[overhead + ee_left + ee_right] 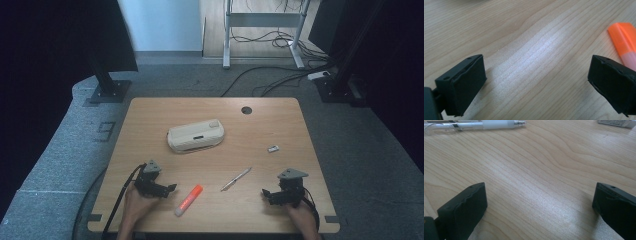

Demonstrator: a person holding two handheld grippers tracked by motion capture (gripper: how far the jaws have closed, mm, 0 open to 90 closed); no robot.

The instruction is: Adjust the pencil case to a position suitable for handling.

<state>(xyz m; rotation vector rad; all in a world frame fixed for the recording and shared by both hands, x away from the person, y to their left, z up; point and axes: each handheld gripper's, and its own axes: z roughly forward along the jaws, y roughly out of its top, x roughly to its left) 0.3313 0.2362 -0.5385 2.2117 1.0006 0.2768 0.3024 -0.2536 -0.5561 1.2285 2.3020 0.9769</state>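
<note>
On the wooden table lie a cream pencil case, a clear pen, an orange highlighter and a small white eraser. My left gripper rests near the front left, open, its jaws wide apart over bare wood. The highlighter lies just beyond its right jaw. My right gripper sits at the front right, open with nothing between its jaws. The pen lies ahead of it, and the eraser farther off to the right.
A dark round cable hole sits near the table's far edge. Beyond the table are grey carpet, a desk frame with loose cables, and black stand bases at both sides.
</note>
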